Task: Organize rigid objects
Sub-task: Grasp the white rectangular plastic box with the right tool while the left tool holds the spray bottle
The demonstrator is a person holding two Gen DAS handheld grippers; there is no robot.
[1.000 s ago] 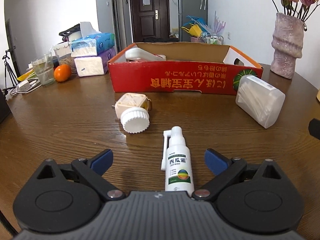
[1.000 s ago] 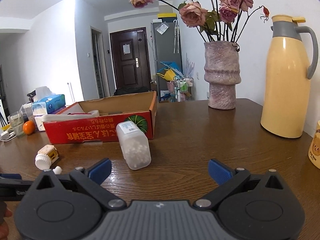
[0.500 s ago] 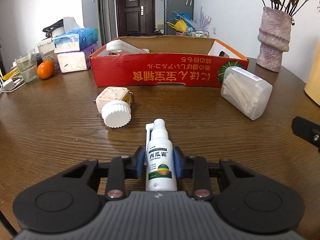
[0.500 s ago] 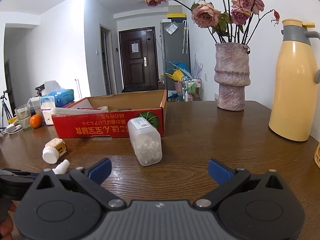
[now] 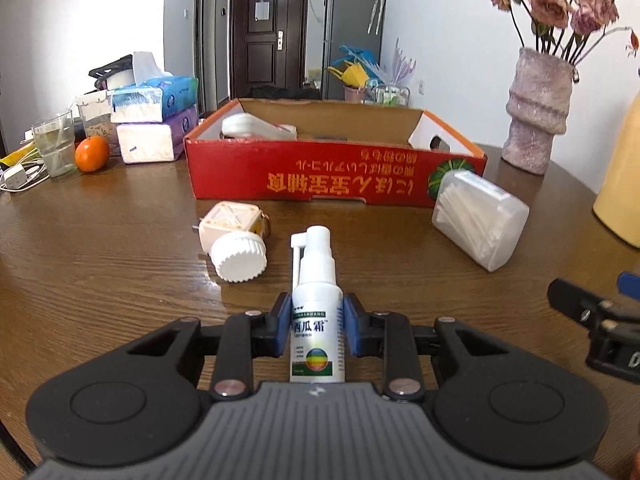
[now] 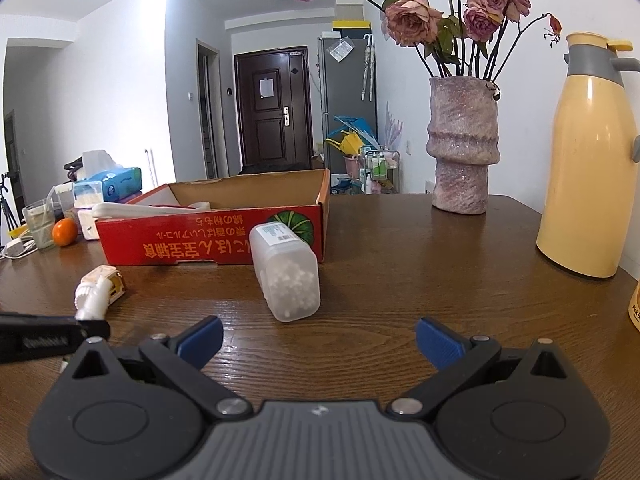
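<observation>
The left gripper (image 5: pixel 316 330) is clamped on the spray bottle (image 5: pixel 317 312), its blue pads pressing the label from both sides. The bottle points away, nozzle toward the red box (image 5: pixel 336 172), and seems just off the table (image 5: pixel 120 240), though that is hard to judge from this angle. Just left of its nozzle lies a cream bottle (image 5: pixel 234 236) on its side, ribbed white cap toward the near edge. Farther right, a clear cotton-swab case (image 5: pixel 480 218) lies tilted against the box's near right corner. The open box holds some white items that I cannot identify.

The right gripper (image 6: pixel 318 338) has its jaws wide apart with nothing between them, hovering over bare table near the swab case. Beyond it on the right stand a vase (image 6: pixel 462 152) of dried roses and a yellow thermos (image 6: pixel 588 176). Far left of the box sit tissue packs (image 5: pixel 154 120), an orange (image 5: pixel 92 154) and a glass (image 5: pixel 54 148).
</observation>
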